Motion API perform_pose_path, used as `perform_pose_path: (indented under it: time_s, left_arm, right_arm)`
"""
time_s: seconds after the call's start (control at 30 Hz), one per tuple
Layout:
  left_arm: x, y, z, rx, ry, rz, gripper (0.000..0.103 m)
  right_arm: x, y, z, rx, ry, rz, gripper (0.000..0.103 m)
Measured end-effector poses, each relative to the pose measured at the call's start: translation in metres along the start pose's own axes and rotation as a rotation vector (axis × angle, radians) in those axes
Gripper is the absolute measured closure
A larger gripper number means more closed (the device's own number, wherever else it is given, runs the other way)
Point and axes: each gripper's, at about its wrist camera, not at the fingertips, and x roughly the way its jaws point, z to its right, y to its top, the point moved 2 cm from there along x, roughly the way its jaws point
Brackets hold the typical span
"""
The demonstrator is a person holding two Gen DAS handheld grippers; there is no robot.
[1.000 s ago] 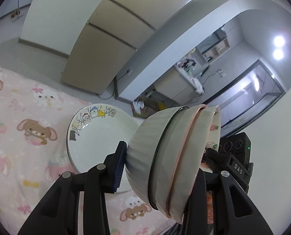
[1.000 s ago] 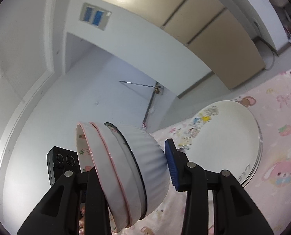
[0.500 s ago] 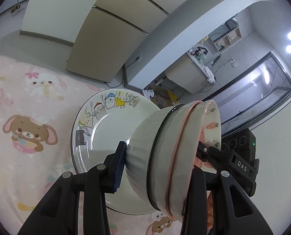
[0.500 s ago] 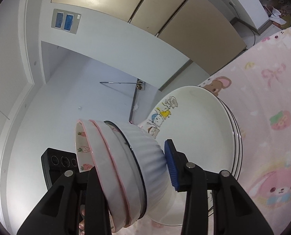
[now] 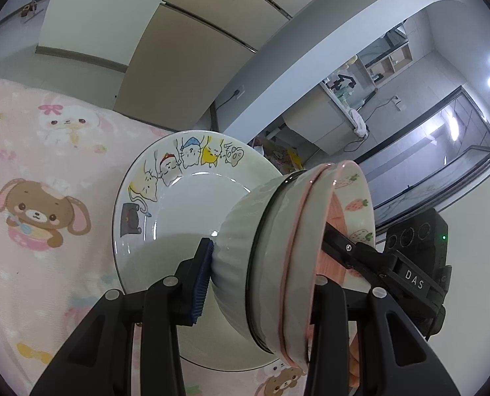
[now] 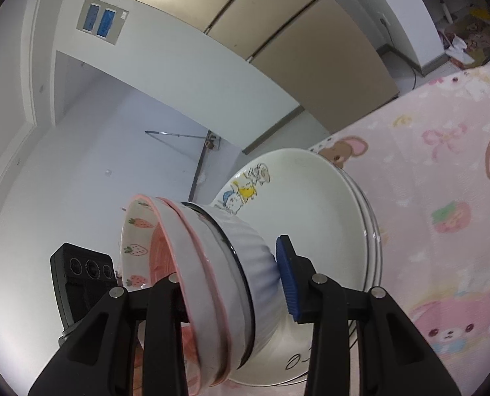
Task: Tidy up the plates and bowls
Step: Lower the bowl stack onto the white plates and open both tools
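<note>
Left claw [image 5: 261, 283] and right claw [image 6: 231, 283] both pinch the nested bowls [image 5: 278, 264] (three, tipped on edge, ribbed base against blue pads). Bowls hang just over the plates [image 5: 185, 204], stacked on the pink bench [image 5: 47, 165], cartoon print at 12 o'clock.

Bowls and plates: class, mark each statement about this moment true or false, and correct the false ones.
1. The bowls are nested in one stack. True.
2. Only one gripper holds the stack. False: the left gripper and the right gripper both clamp it.
3. The top plate has cartoon animals on its rim. True.
4. The plates lie on a bare wooden table. False: they lie on a pink cartoon cloth.
5. The innermost bowl shows strawberries. True.
</note>
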Motion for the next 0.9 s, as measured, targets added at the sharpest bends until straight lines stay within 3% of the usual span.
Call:
perform_pose_path:
  time_s: [0.27,0.37,0.6,0.77,0.87,0.9]
  left_arm:
    - [0.001,0.000,-0.001,0.004,0.008,0.011,0.063]
    - [-0.006,0.002,0.002,0.046,0.075,0.059,0.067]
    - [-0.012,0.002,0.008,0.093,0.103,0.110,0.068]
    - [-0.015,-0.006,0.022,0.190,0.204,0.175,0.068]
    - [-0.016,-0.010,0.028,0.223,0.274,0.220,0.068]
    - [-0.017,-0.011,0.032,0.249,0.315,0.247,0.067]
  right_arm:
    - [-0.013,0.003,-0.025,-0.187,-0.091,0.060,0.072]
    - [-0.017,0.002,-0.034,-0.256,-0.123,0.081,0.077]
    - [-0.018,0.001,-0.038,-0.300,-0.161,0.089,0.077]
    - [-0.017,-0.004,-0.049,-0.372,-0.196,0.118,0.076]
    - [-0.018,-0.005,-0.057,-0.418,-0.220,0.129,0.065]
    - [-0.020,-0.006,-0.060,-0.430,-0.229,0.142,0.052]
